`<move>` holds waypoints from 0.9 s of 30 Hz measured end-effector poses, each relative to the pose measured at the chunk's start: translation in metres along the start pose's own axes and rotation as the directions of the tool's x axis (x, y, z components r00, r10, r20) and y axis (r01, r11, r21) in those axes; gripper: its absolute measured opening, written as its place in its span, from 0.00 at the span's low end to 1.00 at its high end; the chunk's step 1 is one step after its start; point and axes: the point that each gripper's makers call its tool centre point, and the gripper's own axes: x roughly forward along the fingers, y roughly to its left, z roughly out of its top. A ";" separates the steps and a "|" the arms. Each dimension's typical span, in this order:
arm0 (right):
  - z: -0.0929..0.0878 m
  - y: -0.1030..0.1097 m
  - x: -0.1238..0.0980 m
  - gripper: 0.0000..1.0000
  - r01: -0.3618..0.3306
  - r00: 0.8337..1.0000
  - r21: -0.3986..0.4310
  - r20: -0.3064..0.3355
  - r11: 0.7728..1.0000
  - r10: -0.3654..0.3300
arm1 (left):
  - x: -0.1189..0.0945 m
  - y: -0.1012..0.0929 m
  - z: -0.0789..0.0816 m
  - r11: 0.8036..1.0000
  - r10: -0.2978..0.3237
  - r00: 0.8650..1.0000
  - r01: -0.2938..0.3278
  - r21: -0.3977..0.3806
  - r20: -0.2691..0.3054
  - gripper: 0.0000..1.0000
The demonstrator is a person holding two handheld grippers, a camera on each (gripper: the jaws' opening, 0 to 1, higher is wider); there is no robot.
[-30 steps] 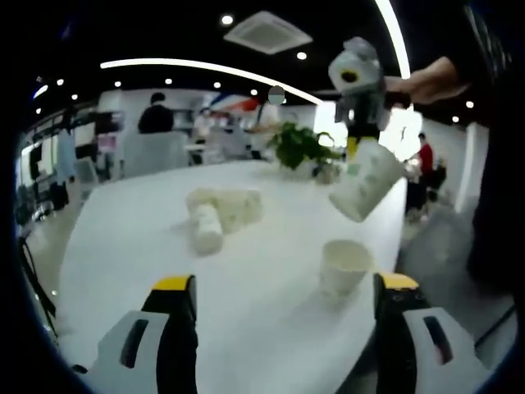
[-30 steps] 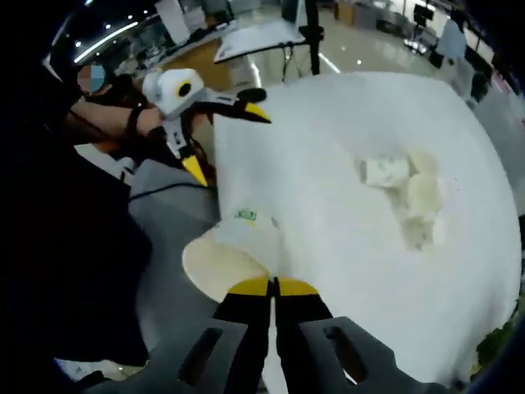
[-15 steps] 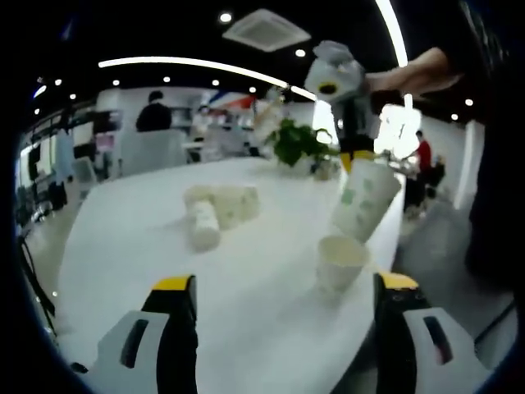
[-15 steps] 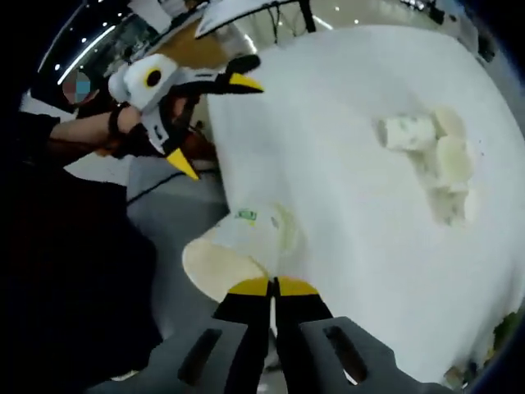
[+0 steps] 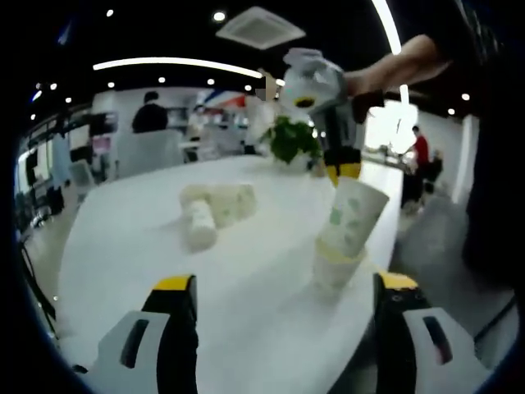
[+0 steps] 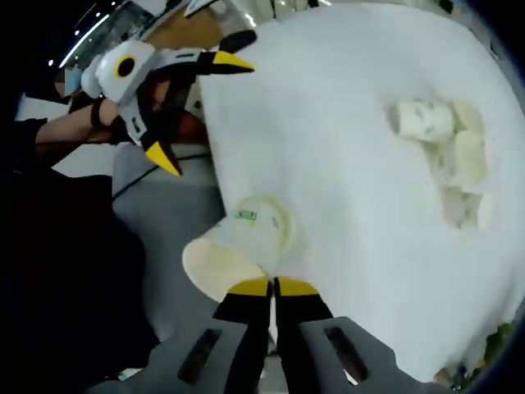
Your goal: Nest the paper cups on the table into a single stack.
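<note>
A white table is carrying paper cups in a large, brightly lit office.

In the left gripper view, the left gripper is hovering low over the table's near edge, its two yellow-tipped jaws standing wide apart with nothing between them. Just beyond it, near the table's right edge, an upright cup is standing on the surface. The right gripper, held by a hand reaching in from the upper right, is lowering a second cup into it. This held cup is tilted, and its base is sitting inside the mouth of the standing one. Toward the middle of the table, a loose cluster of cups is lying on its side. A green plant is standing at the far edge, and people are showing in the background.

In the right gripper view, the right gripper is looking down along its jaws, which are pinched together on the rim of the held cup. The rim of the standing cup is ringing the held cup's far end, close to the table's left edge. The left gripper is showing at upper left, jaws spread open, beyond that edge. The cluster of lying cups is resting well apart, toward the right edge.
</note>
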 end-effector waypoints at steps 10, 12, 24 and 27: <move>0.005 0.000 0.009 0.00 -0.019 0.999 0.020 -0.026 1.000 0.019 | 0.000 0.001 -0.001 1.000 0.004 1.000 -0.004 -0.012 0.008 0.87; 0.006 -0.002 0.011 0.00 -0.018 0.999 0.023 -0.033 1.000 0.019 | 0.000 0.002 0.000 1.000 0.007 1.000 -0.007 -0.017 0.014 0.87; 0.006 -0.006 0.018 0.00 -0.007 0.998 0.053 -0.065 0.999 0.011 | 0.002 0.003 0.000 1.000 0.006 1.000 -0.006 -0.018 0.017 0.87; 0.006 -0.007 0.019 0.00 -0.005 0.998 0.050 -0.068 0.999 0.008 | 0.003 0.002 0.000 1.000 0.005 1.000 -0.005 -0.018 0.016 0.87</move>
